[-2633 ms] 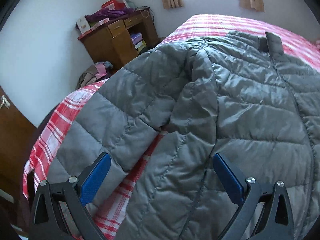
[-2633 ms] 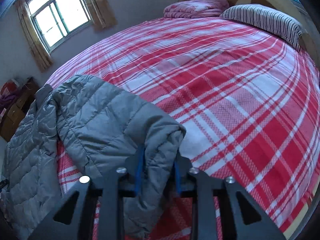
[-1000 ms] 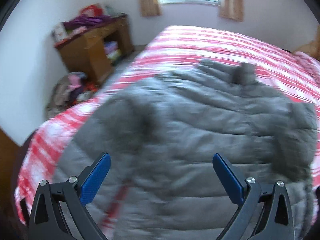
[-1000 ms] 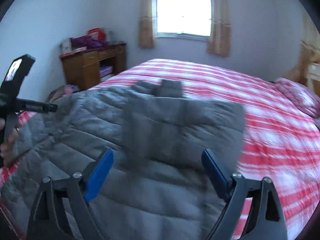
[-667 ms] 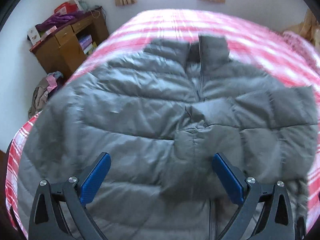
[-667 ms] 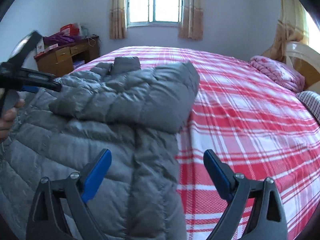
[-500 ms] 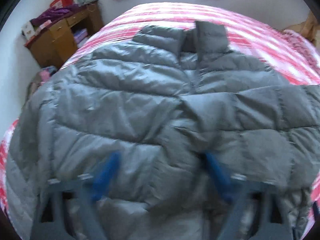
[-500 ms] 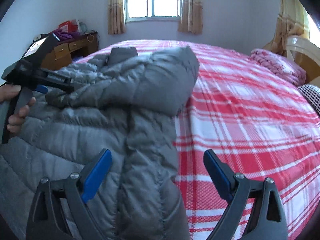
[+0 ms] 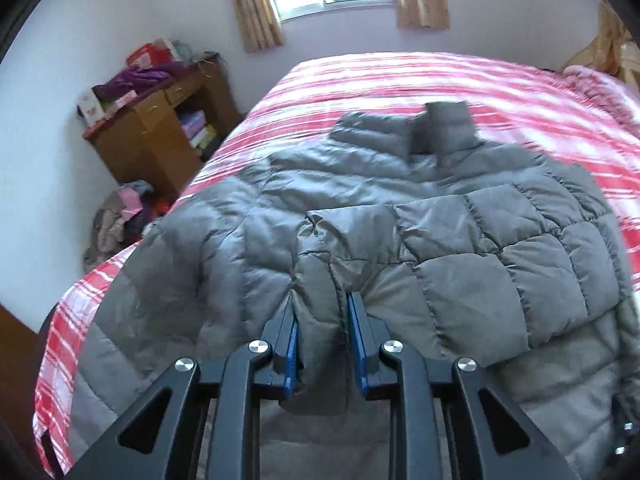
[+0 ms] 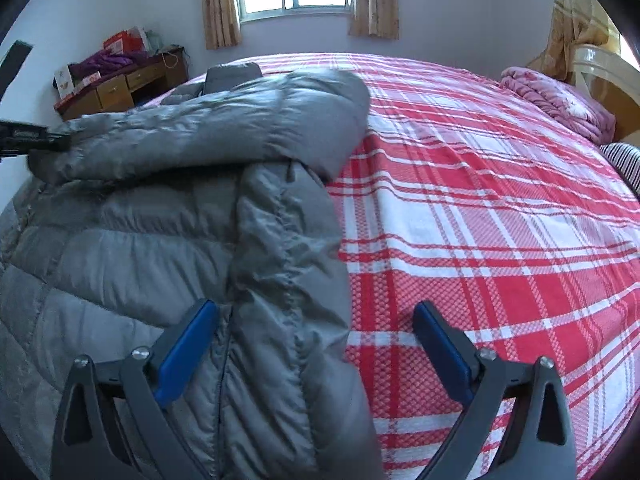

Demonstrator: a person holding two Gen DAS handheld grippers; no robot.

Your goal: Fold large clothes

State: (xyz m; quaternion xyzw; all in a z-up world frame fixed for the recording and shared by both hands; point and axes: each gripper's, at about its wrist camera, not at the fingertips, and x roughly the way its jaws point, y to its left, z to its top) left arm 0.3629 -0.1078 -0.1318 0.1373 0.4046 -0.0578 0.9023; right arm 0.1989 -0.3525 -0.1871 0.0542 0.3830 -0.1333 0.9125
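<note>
Grey puffer jacket (image 9: 400, 240) sprawled across the plaid bed (image 10: 500, 220), one sleeve end pinched.
Left gripper (image 9: 322, 344) is closing on the cuff at six o'clock; slick padding may slip. Right gripper (image 10: 316, 352) gapes, opening, over the hem edge, gripping nothing.

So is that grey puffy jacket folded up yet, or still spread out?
Partly folded: the jacket lies spread on the bed, one sleeve already laid across its front.

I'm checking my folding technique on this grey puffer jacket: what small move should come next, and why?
Probably let the left tool finish closing, then lift: its blue pads already flank a bunched fold of the grey quilted puffer jacket. The right tool is open over the jacket's edge on the red plaid bedspread, gripping nothing.
</note>
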